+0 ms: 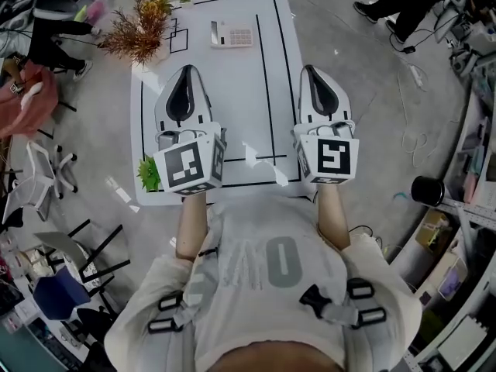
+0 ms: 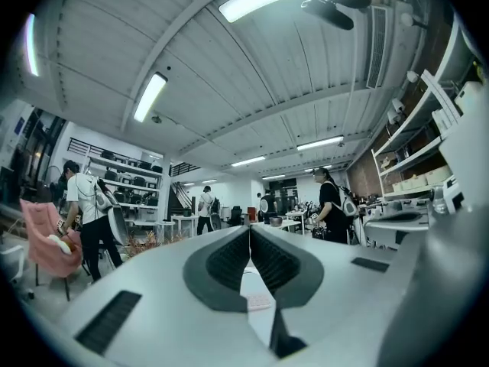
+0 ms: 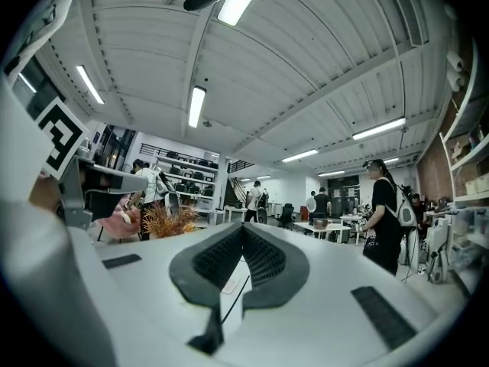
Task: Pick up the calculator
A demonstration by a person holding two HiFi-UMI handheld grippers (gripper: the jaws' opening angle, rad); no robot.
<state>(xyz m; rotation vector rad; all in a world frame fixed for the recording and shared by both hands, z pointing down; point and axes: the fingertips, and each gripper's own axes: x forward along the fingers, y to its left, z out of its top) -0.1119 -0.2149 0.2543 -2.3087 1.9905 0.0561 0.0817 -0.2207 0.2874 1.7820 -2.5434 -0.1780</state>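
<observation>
Only the head view shows the calculator (image 1: 232, 35) whole: far end of worktop (image 1: 232, 99), well ahead of left gripper (image 1: 188, 70) and right gripper (image 1: 308, 69). Both jaws pressed together, empty.

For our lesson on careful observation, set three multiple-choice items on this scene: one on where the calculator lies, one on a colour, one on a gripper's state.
1. Where is the calculator on the white table?
A. Directly under the right gripper.
B. At the far end, beyond both grippers.
C. At the near edge, by the person.

2. What colour are the lines marked on the table?
A. Red.
B. Green.
C. Black.

3. How do the right gripper's jaws stand?
A. Shut, nothing between them.
B. Wide apart.
C. Shut on the calculator.

Answers:
1. B: the head view shows it lying ahead of the left gripper and the right.
2. C: the lines are dark against the white top.
3. A: the right gripper view shows the pads meeting with nothing held.
</observation>
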